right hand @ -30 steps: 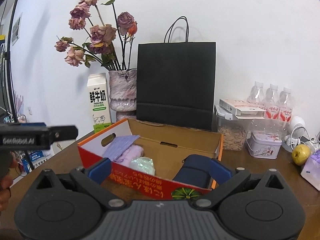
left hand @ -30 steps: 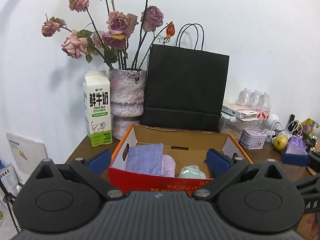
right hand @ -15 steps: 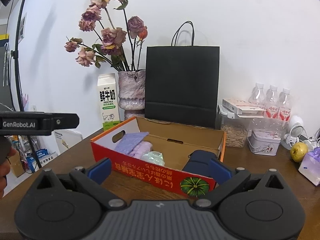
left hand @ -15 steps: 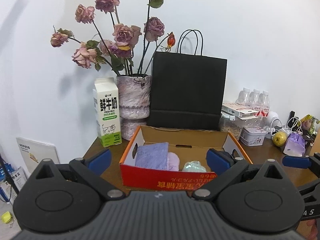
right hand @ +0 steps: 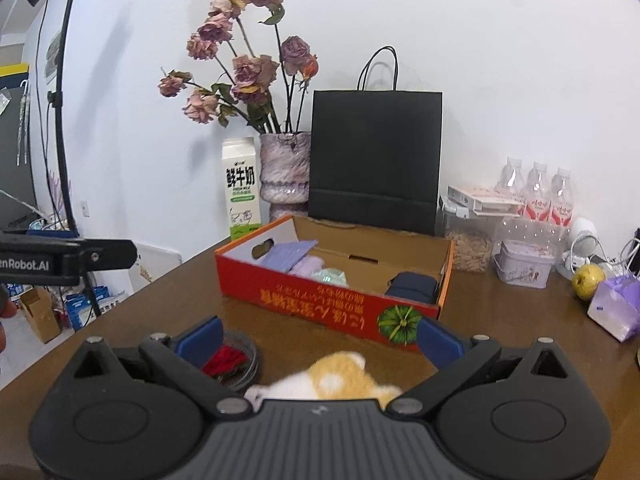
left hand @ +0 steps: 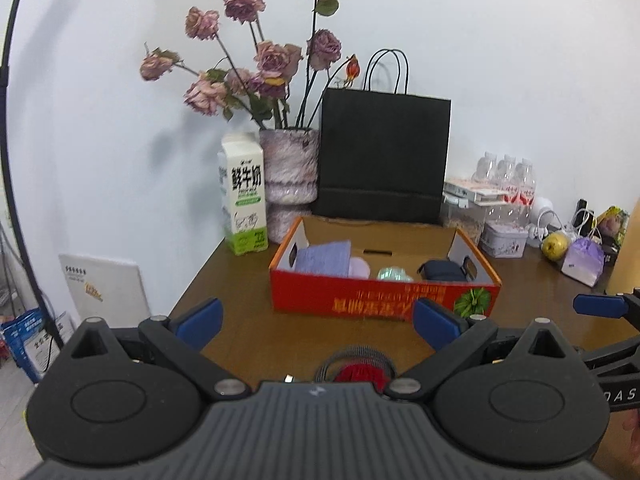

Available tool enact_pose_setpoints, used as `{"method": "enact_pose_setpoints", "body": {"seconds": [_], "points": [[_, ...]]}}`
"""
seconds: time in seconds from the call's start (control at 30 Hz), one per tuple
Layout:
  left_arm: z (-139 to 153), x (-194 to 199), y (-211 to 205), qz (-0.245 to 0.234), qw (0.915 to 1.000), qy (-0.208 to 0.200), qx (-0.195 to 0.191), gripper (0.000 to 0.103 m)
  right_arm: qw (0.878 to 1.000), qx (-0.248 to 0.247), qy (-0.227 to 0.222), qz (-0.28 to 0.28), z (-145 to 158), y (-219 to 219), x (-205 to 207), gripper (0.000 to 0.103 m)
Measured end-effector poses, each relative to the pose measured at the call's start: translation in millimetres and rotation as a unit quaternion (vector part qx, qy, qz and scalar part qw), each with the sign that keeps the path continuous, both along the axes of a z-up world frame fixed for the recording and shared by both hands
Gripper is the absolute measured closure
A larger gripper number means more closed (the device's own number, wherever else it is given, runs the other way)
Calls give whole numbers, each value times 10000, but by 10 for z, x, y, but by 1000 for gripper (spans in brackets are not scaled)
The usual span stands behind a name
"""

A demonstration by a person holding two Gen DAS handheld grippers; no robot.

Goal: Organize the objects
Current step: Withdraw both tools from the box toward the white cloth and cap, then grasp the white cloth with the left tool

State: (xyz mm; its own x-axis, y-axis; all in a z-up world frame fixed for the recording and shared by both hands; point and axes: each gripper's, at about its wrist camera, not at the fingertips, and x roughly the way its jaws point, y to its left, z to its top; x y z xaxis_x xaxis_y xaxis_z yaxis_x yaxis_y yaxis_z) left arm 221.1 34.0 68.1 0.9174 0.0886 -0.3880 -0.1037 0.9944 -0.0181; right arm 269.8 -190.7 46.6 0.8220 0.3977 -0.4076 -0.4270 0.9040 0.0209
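Note:
A red cardboard box (left hand: 384,296) sits on the brown table (left hand: 248,332), also in the right wrist view (right hand: 320,300). It holds a purple cloth (left hand: 324,258), a pale green item (left hand: 394,274) and a dark blue pouch (left hand: 442,271). My left gripper (left hand: 318,320) is open and empty, above a mesh holder with a red item (left hand: 360,372) in front of the box. My right gripper (right hand: 320,336) is open and empty, above an orange-and-white plush toy (right hand: 336,378). The mesh holder (right hand: 232,360) lies by its left finger.
A milk carton (left hand: 244,200), a vase of dried roses (left hand: 288,176) and a black paper bag (left hand: 384,156) stand behind the box. At right are water bottles (right hand: 536,192), a jar (right hand: 470,236), a tin (right hand: 524,266), a yellow-green apple (right hand: 588,280) and a purple pack (right hand: 618,306).
Both grippers have pulled back and up from the box. The mesh holder and the plush toy have come into view below them.

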Motion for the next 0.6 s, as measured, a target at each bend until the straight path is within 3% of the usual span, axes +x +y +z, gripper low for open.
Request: {"method": "enact_pose_setpoints", "body": {"seconds": [0.4,0.6], "points": [[-342,-445,-59,-26,9984,558,25,0,9994,-138,293,90,-320,-65,-459,0],[-656,-547,-105,-132,9925,1216,-55,0,9984,-306,448,165,-500,-102,-618,0]]}}
